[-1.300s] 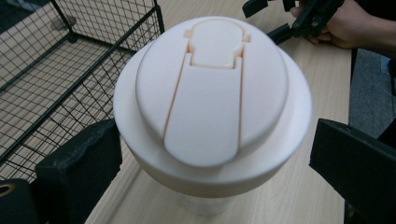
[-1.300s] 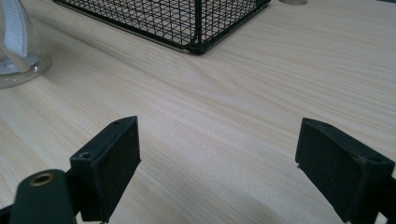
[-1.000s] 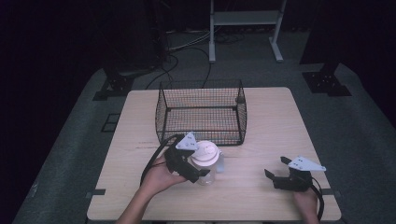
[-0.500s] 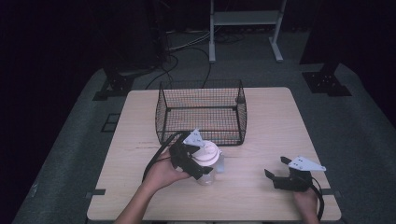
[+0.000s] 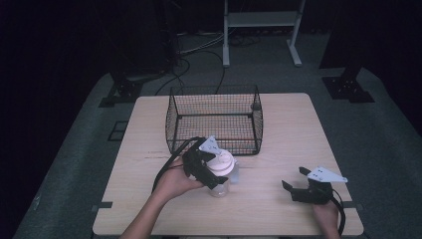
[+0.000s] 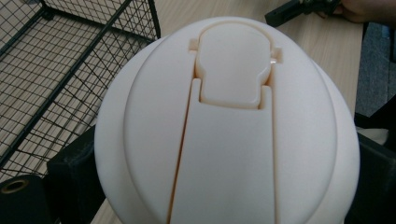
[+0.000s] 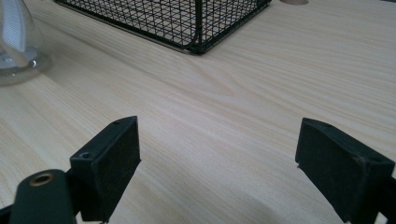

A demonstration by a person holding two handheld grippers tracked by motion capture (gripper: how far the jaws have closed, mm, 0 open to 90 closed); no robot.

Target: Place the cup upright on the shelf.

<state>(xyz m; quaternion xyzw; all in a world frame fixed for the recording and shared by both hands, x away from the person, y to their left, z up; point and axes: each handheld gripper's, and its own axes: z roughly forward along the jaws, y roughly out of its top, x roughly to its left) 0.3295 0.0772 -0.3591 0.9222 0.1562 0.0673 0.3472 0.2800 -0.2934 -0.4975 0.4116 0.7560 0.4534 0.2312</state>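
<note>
A clear plastic container (image 5: 220, 187) with a rounded white flip-top lid (image 5: 223, 161) stands on the wooden table (image 5: 283, 134), just in front of the wire basket. My left gripper (image 5: 209, 169) is shut on it at lid height. In the left gripper view the lid (image 6: 229, 126) sits between the two black jaws, one at each bottom corner. My right gripper (image 5: 293, 177) rests open near the front right of the table, held by a hand, with bare wood between its jaws (image 7: 219, 158). The container's clear base (image 7: 18, 51) shows at the far left of that view.
A black wire basket (image 5: 171, 124) stands at the middle back of the table, seemingly empty; its mesh (image 6: 70, 60) lies just beyond the lid, and its corner (image 7: 187, 23) is ahead of the right gripper. Dark floor, cables and stand legs surround the table.
The left hand and gripper have shifted slightly at the container's lid. The right gripper has stayed where it was.
</note>
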